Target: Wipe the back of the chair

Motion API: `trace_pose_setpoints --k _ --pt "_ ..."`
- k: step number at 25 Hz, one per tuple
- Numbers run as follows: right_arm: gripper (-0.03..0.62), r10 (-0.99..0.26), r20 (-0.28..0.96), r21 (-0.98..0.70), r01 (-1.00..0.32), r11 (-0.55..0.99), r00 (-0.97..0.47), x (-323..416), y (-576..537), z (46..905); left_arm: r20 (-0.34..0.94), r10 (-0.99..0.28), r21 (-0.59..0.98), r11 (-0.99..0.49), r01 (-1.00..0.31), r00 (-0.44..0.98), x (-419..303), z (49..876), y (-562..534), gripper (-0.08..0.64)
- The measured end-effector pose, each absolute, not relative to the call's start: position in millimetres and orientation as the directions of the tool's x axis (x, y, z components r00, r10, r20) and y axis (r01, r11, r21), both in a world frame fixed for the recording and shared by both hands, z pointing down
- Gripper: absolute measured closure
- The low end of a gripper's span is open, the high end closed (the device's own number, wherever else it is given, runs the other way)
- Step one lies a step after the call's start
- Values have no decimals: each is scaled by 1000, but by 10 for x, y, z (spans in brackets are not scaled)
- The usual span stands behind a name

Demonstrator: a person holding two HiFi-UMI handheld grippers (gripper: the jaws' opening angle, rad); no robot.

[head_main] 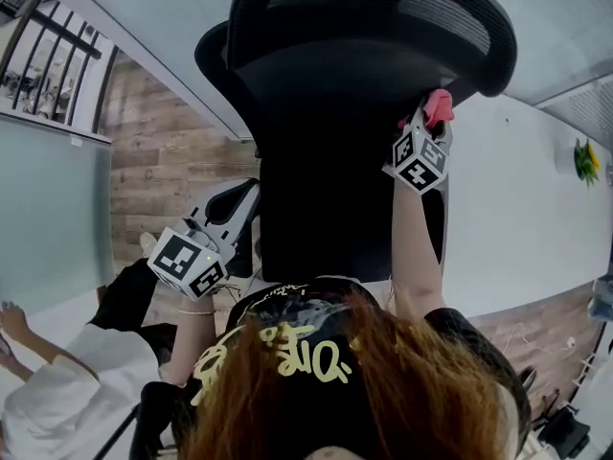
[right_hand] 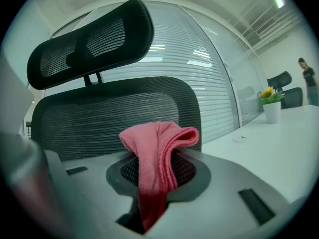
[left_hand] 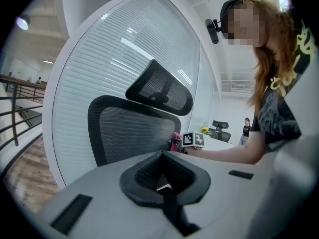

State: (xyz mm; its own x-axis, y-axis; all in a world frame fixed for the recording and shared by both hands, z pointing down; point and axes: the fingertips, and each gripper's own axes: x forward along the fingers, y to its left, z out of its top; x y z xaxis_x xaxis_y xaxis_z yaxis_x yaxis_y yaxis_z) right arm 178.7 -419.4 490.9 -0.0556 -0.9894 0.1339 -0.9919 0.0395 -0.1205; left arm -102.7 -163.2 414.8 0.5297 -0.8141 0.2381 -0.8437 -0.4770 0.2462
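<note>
Right gripper view: right gripper (right_hand: 158, 185) jaws clamped on pink cloth (right_hand: 157, 151); chair back (right_hand: 99, 116) straight ahead, just beyond cloth, top edge running left-right. Head view: left gripper (head_main: 188, 262) low at chair's left, farther off, jaws together, empty.

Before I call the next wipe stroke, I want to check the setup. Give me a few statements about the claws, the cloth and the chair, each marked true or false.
1. The right claw is shut on a pink cloth. True.
2. The left claw holds a second cloth. False: nothing sits between its jaws.
3. A mesh headrest stands above the backrest. True.
4. The left claw is pressed against the backrest. False: it is held apart from it, off to one side.
</note>
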Motion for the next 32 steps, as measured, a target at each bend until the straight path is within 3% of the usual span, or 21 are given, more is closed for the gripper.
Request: trace_pose_setpoints --k 12,32 --pt "508 -948 139 -51 -958 282 -286 416 -3911 4958 237 -845 266 -419 -868 480 -1570 4183 -1327 568" --pt "508 -913 116 -66 -920 386 -392 -1210 -3499 5032 257 -862 286 -364 -887 436 -2604 4353 -1037 568"
